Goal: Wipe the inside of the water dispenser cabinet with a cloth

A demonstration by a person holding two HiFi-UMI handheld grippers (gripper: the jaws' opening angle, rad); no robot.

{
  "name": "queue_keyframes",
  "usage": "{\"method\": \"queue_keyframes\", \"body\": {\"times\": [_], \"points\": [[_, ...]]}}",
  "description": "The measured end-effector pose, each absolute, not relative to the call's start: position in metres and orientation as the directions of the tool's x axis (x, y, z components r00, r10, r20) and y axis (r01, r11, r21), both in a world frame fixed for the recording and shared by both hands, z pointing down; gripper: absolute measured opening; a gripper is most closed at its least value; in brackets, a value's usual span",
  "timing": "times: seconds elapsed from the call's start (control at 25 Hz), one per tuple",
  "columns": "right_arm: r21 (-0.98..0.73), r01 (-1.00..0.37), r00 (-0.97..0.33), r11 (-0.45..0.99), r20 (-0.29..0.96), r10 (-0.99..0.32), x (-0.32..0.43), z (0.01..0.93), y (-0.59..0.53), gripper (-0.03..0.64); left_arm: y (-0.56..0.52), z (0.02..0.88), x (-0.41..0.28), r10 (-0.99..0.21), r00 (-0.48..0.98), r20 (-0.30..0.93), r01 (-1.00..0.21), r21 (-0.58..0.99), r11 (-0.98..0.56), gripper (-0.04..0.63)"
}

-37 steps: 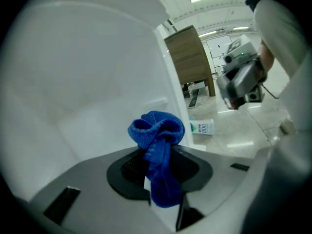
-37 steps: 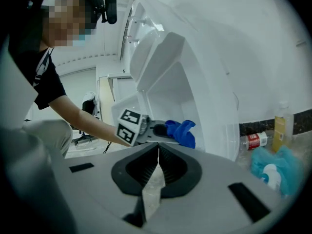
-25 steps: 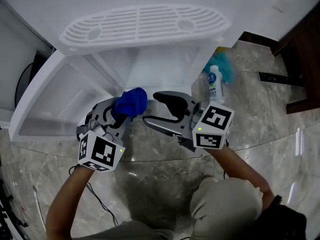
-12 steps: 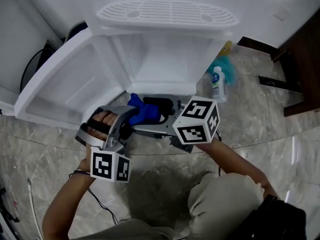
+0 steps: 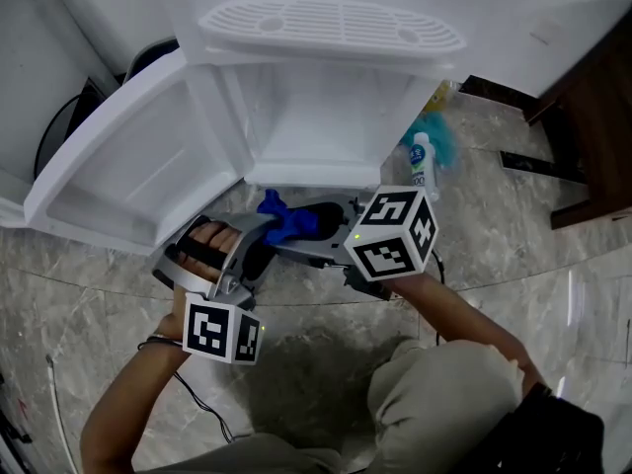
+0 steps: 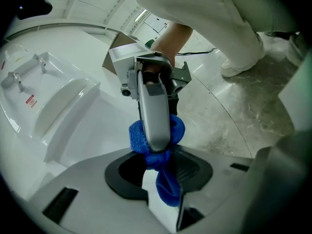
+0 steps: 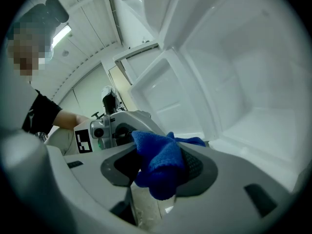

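The white water dispenser cabinet point(image 5: 316, 136) stands open, its door point(image 5: 109, 176) swung out to the left. A blue cloth point(image 5: 291, 221) hangs bunched in front of the cabinet's lower edge, between both grippers. My left gripper point(image 5: 269, 229) is shut on one end of it; in the left gripper view the cloth point(image 6: 168, 191) is pinched between my pads. My right gripper point(image 5: 314, 227) faces the left one, and its jaws are closing on the same cloth point(image 7: 163, 165), which fills the gap between its pads.
A white bottle point(image 5: 422, 166) and a teal fluffy thing point(image 5: 449, 146) lie on the marble floor right of the cabinet. Dark wooden furniture point(image 5: 592, 117) stands at the far right. A black cable point(image 5: 59, 136) loops behind the door. The person's knee point(image 5: 444, 403) is below the grippers.
The left gripper has rolled and brought the cloth down from the cabinet's mouth to its lower front edge. The right gripper came in from the right and its jaws went around the cloth.
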State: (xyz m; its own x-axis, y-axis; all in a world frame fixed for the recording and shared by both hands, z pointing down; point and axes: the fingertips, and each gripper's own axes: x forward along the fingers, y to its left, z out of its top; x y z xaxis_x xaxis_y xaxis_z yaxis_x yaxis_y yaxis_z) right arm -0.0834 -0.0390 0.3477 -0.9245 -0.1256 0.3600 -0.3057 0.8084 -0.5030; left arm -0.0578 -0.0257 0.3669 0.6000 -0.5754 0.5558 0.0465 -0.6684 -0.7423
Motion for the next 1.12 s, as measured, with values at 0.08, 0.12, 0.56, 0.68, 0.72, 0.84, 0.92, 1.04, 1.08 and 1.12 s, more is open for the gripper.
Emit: {"method": "queue_keyframes", "body": {"times": [0.08, 0.12, 0.56, 0.68, 0.72, 0.84, 0.92, 1.04, 1.08, 1.12], "points": [[-0.507, -0.315, -0.92, 0.802, 0.37, -0.128, -0.082, 0.349, -0.039, 0.168, -0.025, 0.368, -0.057, -0.567, 0.604, 0.561, 0.04, -0.731, -0.681, 0.117], [-0.506, -0.322, -0.918, 0.8, 0.374, -0.133, -0.08, 0.35, -0.039, 0.153, -0.025, 0.368, -0.056, -0.561, 0.609, 0.56, 0.028, -0.722, -0.691, 0.123], [-0.507, -0.402, -0.901, 0.762, 0.367, -0.231, -0.048, 0.353, -0.071, 0.077, -0.041, 0.361, -0.062, -0.567, 0.669, 0.48, -0.188, -0.629, -0.754, 0.273], [-0.441, -0.52, -0.847, 0.731, 0.373, -0.378, -0.026, 0.355, -0.113, 0.077, -0.044, 0.369, -0.084, -0.578, 0.639, 0.507, -0.216, -0.604, -0.768, 0.273], [-0.398, -0.562, -0.821, 0.725, 0.378, -0.429, -0.02, 0.356, -0.13, 0.077, -0.044, 0.372, -0.093, -0.578, 0.627, 0.522, -0.237, -0.579, -0.78, 0.273], [-0.237, -0.652, -0.745, 0.72, 0.376, -0.551, -0.017, 0.358, -0.177, 0.077, -0.037, 0.382, -0.123, -0.574, 0.598, 0.559, -0.345, -0.467, -0.814, 0.273], [-0.12, -0.687, -0.703, 0.717, 0.361, -0.613, -0.022, 0.358, -0.205, 0.078, -0.029, 0.384, -0.139, -0.577, 0.588, 0.567, -0.412, -0.403, -0.817, 0.273], [0.009, -0.707, -0.658, 0.707, 0.359, -0.662, -0.035, 0.37, -0.235, 0.077, -0.017, 0.387, -0.157, -0.585, 0.571, 0.576, -0.471, -0.354, -0.808, 0.273], [0.031, -0.707, -0.647, 0.707, 0.376, -0.663, -0.039, 0.38, -0.241, 0.078, -0.014, 0.388, -0.161, -0.586, 0.566, 0.58, -0.485, -0.341, -0.805, 0.273], [0.053, -0.703, -0.636, 0.709, 0.399, -0.66, -0.044, 0.393, -0.245, 0.078, -0.012, 0.389, -0.164, -0.587, 0.563, 0.582, -0.499, -0.327, -0.803, 0.273]]}}
